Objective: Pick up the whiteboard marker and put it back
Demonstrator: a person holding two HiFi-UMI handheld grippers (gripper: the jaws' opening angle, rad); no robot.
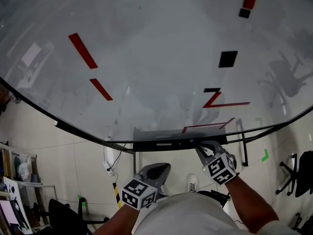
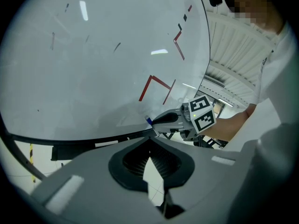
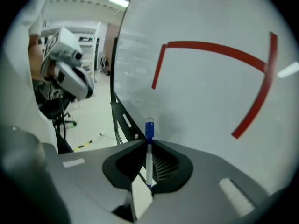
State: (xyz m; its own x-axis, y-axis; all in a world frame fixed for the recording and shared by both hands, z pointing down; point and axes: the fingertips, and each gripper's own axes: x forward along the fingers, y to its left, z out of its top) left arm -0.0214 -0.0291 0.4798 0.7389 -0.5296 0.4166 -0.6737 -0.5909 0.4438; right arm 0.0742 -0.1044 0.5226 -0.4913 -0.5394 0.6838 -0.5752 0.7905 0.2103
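Gripping the whiteboard marker (image 3: 149,155) firmly, the right gripper (image 3: 148,141) has both jaws pressed onto the white barrel. The marker stands upright between them in the right gripper view, and its blue cap (image 3: 149,126) pokes out past the tips toward the whiteboard (image 3: 210,101). Red strokes (image 3: 210,48) run across the board just behind it.

Up in the head view, the right gripper sits at the grey tray (image 1: 161,133) along the board's lower edge, its tips over the tray's right-hand part and its marker cube (image 1: 220,169) turned up to the camera. Whether the marker touches the tray cannot be told from any view.

Over to the left gripper (image 2: 150,141): its jaws meet at the tips with nothing between them, and pale floor (image 2: 152,171) shows through the gap behind the tips. In the head view it hangs lower than the tray and to the left of the right gripper, apart from the board.

From the left gripper view the right gripper is just across the way, the blue cap jutting out right at the board's dark bottom edge.

Higher on the whiteboard there are more red strokes and a black square (image 1: 228,58), well apart from both grippers.
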